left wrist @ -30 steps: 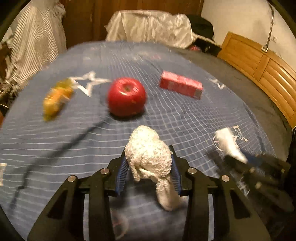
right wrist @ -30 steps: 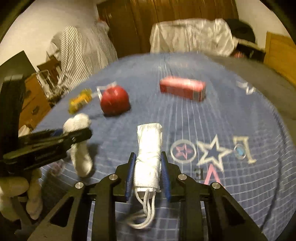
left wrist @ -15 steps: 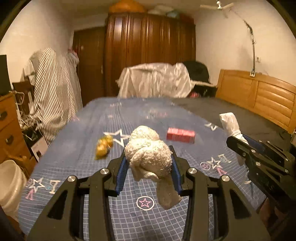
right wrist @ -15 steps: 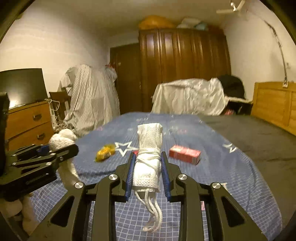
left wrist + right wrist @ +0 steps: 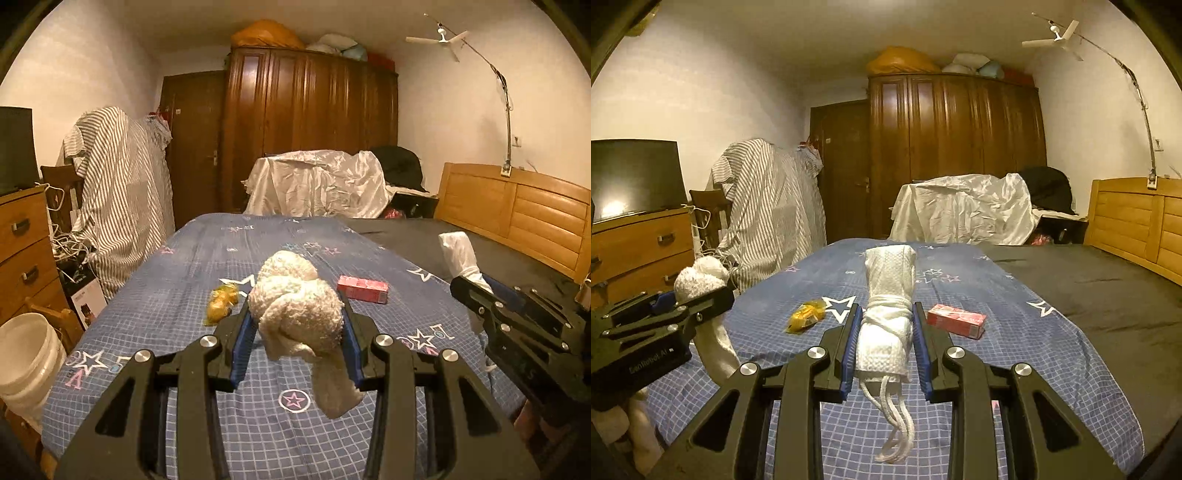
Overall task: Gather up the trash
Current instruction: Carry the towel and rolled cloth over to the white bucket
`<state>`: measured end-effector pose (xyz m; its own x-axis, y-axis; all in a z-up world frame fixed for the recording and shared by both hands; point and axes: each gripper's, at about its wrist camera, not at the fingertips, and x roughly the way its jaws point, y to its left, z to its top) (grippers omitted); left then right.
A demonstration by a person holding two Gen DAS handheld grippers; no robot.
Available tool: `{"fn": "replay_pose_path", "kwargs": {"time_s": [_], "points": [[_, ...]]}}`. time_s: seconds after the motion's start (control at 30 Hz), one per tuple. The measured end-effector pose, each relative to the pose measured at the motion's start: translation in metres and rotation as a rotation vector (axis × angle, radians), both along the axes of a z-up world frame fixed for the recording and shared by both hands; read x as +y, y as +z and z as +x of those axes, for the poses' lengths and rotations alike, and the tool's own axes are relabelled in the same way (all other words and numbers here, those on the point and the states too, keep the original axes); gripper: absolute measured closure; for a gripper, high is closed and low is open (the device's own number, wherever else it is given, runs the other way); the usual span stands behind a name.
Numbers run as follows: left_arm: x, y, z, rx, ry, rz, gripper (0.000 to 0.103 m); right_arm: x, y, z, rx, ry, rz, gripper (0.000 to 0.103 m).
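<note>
Knotted fluffy white cloth wad [image 5: 295, 314] and string-tied white paper-towel roll [image 5: 888, 314], each clamped aloft; crumpled yellow wrapper [image 5: 805, 316] on bedspread, centre-left.

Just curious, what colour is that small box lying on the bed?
Pinkish red box, clearest in the right wrist view.

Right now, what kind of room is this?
Most likely a bedroom: a bed with a blue star-print sheet and wooden headboard, plus a tall dark wooden wardrobe.
</note>
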<state>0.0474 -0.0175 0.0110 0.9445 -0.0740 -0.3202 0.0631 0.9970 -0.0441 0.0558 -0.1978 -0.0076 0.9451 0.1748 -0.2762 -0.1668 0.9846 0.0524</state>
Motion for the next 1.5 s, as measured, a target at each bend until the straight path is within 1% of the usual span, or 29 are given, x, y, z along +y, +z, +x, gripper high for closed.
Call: {"fn": "replay_pose_path", "kwargs": {"time_s": [0.1,0.23,0.43,0.67,0.87,1.17,1.37,1.5], "points": [[0.008,0.002,-0.001,-0.005,0.024,0.000,0.063,0.010,0.004,0.003,0.002,0.026,0.002,0.075],[0.035,0.009,-0.003,-0.009,0.081,0.001,0.063,0.037,0.011,0.009,0.002,0.084,-0.003,0.075],[0.085,0.023,-0.003,-0.008,0.180,-0.002,0.063,0.091,0.025,0.023,-0.003,0.173,-0.008,0.075],[0.142,0.033,-0.003,0.010,0.266,-0.005,0.063,0.167,0.045,0.039,0.026,0.299,-0.004,0.075],[0.204,0.032,-0.003,0.061,0.371,-0.013,0.063,0.246,0.055,0.059,0.083,0.429,-0.012,0.075],[0.297,0.024,-0.024,0.134,0.550,-0.025,0.063,0.382,0.068,0.078,0.141,0.623,-0.053,0.075],[0.343,0.018,-0.043,0.170,0.623,-0.037,0.063,0.464,0.074,0.093,0.195,0.729,-0.076,0.075],[0.367,0.014,-0.045,0.196,0.651,-0.047,0.063,0.512,0.073,0.103,0.237,0.789,-0.097,0.075]]}}
